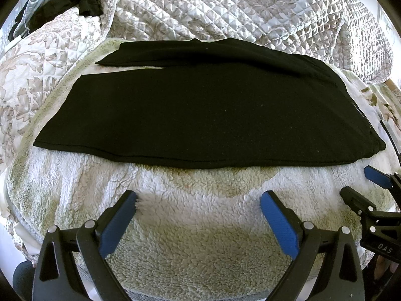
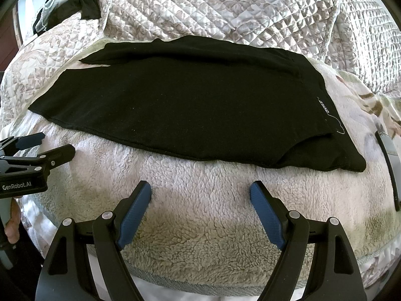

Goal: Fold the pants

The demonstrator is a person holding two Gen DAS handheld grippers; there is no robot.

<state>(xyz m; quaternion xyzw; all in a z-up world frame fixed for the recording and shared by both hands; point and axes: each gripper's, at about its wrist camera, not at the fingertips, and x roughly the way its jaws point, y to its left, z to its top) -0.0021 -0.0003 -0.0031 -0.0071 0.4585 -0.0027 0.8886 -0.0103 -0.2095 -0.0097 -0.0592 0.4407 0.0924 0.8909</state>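
Black pants point(image 1: 200, 115) point(image 2: 190, 107) lie flat across a cream fleece blanket point(image 1: 200, 225) point(image 2: 200, 213), waistband to the right, leg ends to the left. The far leg sits slightly apart from the near one at the left end. My left gripper point(image 1: 199, 200) is open, hovering over the fleece just short of the pants' near edge. My right gripper point(image 2: 200, 192) is open too, near the same edge further right. Each gripper shows in the other's view: the right gripper point(image 1: 361, 185) at the right border, the left gripper point(image 2: 50, 145) at the left border. Neither holds anything.
A quilted floral bedspread point(image 1: 225, 7) point(image 2: 225, 5) covers the bed behind the pants. A heap of dark and pale clothing point(image 1: 75, 0) point(image 2: 75, 2) lies at the back left. A dark strap-like object point(image 2: 388, 160) lies at the right. A hand point(image 2: 12, 223) shows at the left.
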